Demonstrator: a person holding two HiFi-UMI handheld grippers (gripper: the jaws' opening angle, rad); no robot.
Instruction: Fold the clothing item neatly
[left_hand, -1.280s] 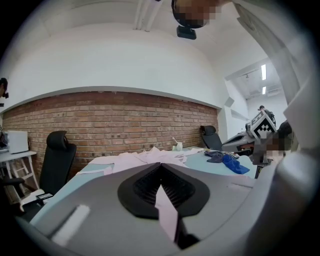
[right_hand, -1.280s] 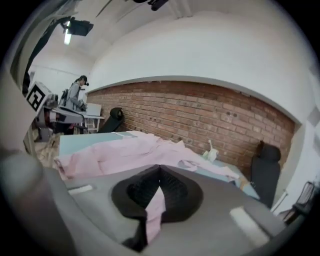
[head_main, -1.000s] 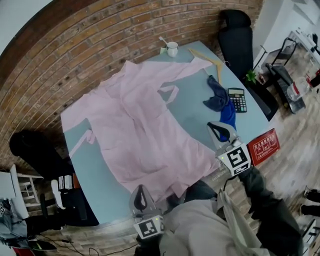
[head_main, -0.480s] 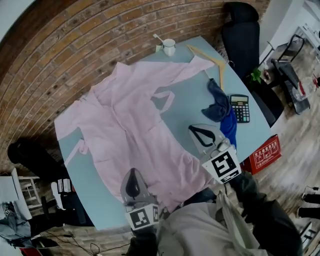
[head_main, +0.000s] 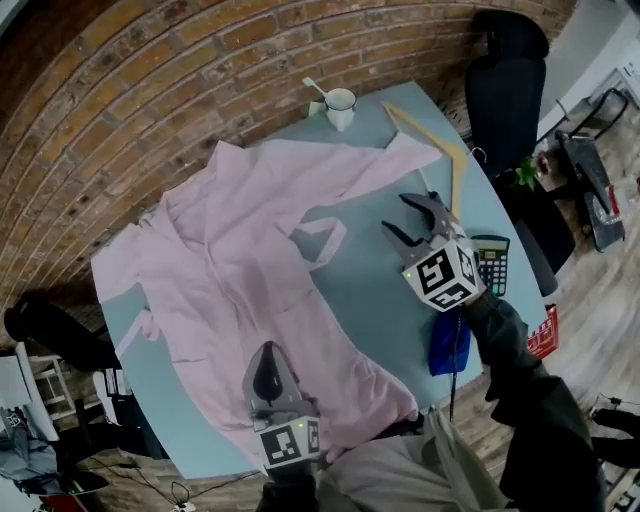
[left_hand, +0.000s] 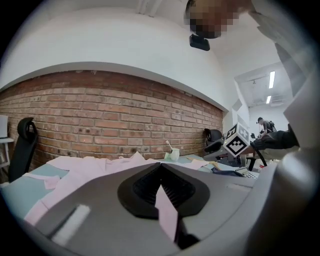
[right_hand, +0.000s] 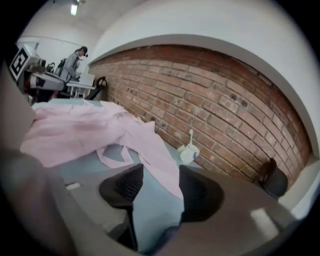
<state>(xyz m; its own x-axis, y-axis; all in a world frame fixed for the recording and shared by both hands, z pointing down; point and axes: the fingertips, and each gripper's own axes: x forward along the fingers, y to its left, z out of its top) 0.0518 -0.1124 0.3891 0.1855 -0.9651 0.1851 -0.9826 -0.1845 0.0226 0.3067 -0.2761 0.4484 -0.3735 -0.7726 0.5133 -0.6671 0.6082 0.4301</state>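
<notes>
A pale pink robe (head_main: 240, 260) lies spread on the blue-green table (head_main: 380, 290), with one sleeve reaching toward the far right corner. My left gripper (head_main: 270, 375) rests over the robe's near hem. Its jaws are shut, and a sliver of pink cloth (left_hand: 167, 212) shows pinched between the pads. My right gripper (head_main: 395, 213) hovers above bare table just right of the robe's belt loop (head_main: 322, 240). Its jaws are opening, and nothing is between them. In the right gripper view the sleeve (right_hand: 150, 155) lies beyond the fingers.
A white mug (head_main: 341, 100) stands at the far edge, and a wooden hanger (head_main: 440, 150) lies by the sleeve. A calculator (head_main: 493, 262) and a blue cloth (head_main: 447, 345) are at the right edge. A black chair (head_main: 510, 90) stands beyond the table, in front of a brick wall.
My right gripper has moved from the near right edge toward the sleeve, and its jaws have opened. The blue cloth now lies nearer the front edge. The left gripper stays shut over the hem.
</notes>
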